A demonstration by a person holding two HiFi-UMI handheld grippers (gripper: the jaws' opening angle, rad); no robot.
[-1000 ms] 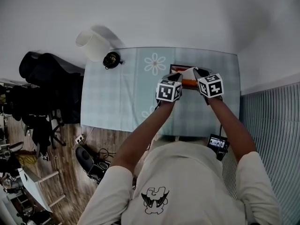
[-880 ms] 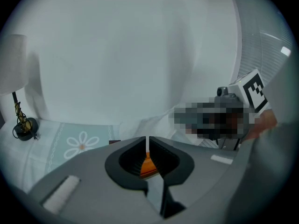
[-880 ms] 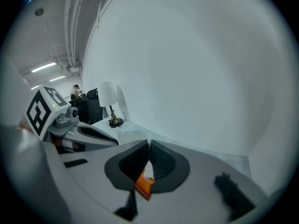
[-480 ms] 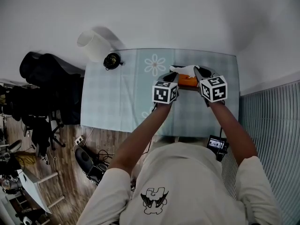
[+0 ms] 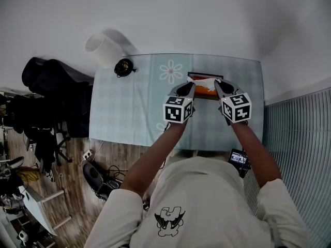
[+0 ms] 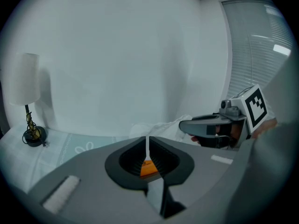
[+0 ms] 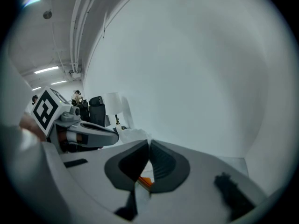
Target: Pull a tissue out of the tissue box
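An orange tissue box (image 5: 207, 91) lies on the pale blue checked tablecloth (image 5: 134, 107), right of the middle. A white tissue (image 5: 206, 80) rises from its slot and spans the two grippers above it. My left gripper (image 5: 190, 86) is shut on the tissue's left part, my right gripper (image 5: 217, 84) on its right part. In the left gripper view the jaws (image 6: 147, 143) pinch a thin white sheet, with crumpled tissue (image 6: 156, 127) beyond and the box (image 6: 148, 168) below. The right gripper view shows shut jaws (image 7: 149, 147), the tissue (image 7: 135, 134) and the box (image 7: 145, 181).
A white-shaded lamp (image 5: 105, 49) with a black base (image 5: 123, 66) stands at the table's far left corner. Chairs draped in dark clothes (image 5: 46, 94) stand left of the table. A small black device (image 5: 240, 158) sits by the near right edge. A white wall lies behind.
Both grippers have risen and drawn back toward the person, keeping their hold. The tissue has come further up out of the box between them.
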